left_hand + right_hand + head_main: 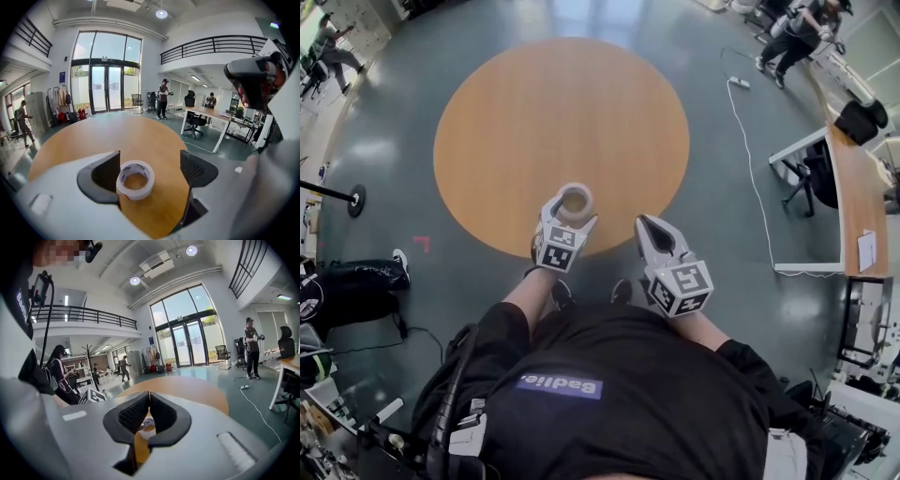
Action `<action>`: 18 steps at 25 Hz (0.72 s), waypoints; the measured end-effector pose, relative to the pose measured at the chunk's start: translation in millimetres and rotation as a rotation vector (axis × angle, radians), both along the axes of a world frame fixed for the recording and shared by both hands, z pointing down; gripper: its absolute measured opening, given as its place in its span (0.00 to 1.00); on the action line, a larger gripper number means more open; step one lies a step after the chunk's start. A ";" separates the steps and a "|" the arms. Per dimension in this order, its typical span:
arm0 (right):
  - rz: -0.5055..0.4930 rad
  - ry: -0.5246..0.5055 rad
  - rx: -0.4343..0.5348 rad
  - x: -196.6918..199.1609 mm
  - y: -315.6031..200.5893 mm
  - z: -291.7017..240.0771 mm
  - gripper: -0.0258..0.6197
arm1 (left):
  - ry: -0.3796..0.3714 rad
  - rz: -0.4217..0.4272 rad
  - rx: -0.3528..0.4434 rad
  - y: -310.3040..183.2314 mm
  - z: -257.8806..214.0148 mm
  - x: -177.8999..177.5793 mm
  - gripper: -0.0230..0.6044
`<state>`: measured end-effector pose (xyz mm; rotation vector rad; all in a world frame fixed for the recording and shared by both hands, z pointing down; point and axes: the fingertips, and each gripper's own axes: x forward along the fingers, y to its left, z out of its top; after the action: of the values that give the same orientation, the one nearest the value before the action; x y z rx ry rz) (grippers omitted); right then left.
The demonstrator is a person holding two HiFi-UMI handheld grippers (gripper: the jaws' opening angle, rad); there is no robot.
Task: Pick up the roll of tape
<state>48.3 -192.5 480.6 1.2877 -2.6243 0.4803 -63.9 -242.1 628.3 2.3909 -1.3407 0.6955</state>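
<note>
Left gripper point(569, 212) spread around roll of tape point(136, 187), right gripper point(649, 225) clenched, round wooden table point(553, 112), grey floor point(403, 122)

table point(534, 122): wood-look top, smooth, low sheen
roll of tape point(135, 179): white, smooth, slight gloss
left gripper point(150, 165): pale plastic shell, matt
pads point(196, 167): black, finely ribbed, rubbery-looking, matt
floor point(722, 216): grey-green, glossy, reflecting ceiling light

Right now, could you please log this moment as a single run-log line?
phase: approach | left gripper: jaws open astride roll of tape | tape: flat on round table | right gripper: jaws shut, empty
</note>
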 end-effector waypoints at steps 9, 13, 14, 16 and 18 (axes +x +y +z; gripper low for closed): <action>0.023 0.055 -0.039 -1.3 9.6 13.9 0.08 | -0.069 0.008 -0.060 -11.7 61.2 -26.4 0.86; 0.033 0.077 -0.055 6.7 3.6 28.3 0.08 | -0.079 0.016 -0.065 -27.0 87.7 -23.9 0.93; 0.036 0.082 -0.058 8.5 3.2 30.5 0.08 | -0.081 0.018 -0.069 -30.2 93.2 -23.5 0.94; 0.041 0.090 -0.064 11.6 5.1 31.7 0.09 | -0.084 0.023 -0.079 -33.1 101.1 -23.3 0.95; 0.046 0.097 -0.069 14.5 8.4 31.5 0.09 | -0.090 0.031 -0.087 -33.1 107.4 -23.2 0.96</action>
<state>62.7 -184.1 512.1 1.3188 -2.4818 0.4973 -87.1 -275.2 735.7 2.3415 -1.2821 0.8612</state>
